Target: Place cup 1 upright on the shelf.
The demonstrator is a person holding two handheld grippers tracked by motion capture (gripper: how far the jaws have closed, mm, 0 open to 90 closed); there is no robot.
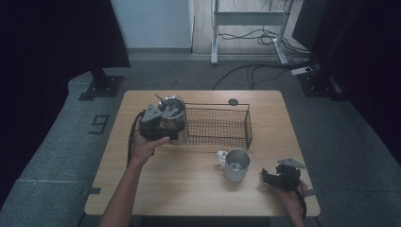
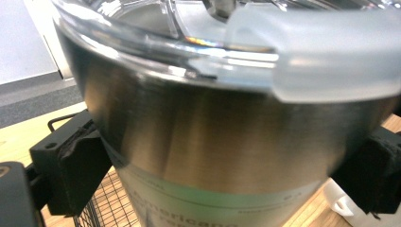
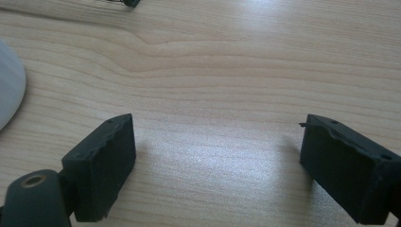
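We saw the left gripper (image 1: pixel 163 126) clamped on a steel tumbler (image 1: pixel 173 119) at the left end of the wire basket (image 1: pixel 222 126), toward the far left part of the table (image 1: pixel 189 189). In the left gripper view the tumbler (image 2: pixel 227 137) sat squarely between the two black jaws, one pad (image 2: pixel 78 170) pressed against its left wall and the other against its right wall, a little below the rim. A clear plastic lid (image 2: pixel 265 52) capped the tumbler, and we could make out some printed lettering lower on its side, too blurred to read. From the high view we could not tell whether the tumbler stood inside the basket or hung just over its left edge.

The right gripper (image 1: pixel 279 177) rested low near the right front corner of the table, well apart from the tumbler. In its own view the jaws stood wide apart with nothing between them but bare wood. A white mug (image 1: pixel 235 164) stood just to the left of that gripper, in front of the basket, its handle turned toward the far left.
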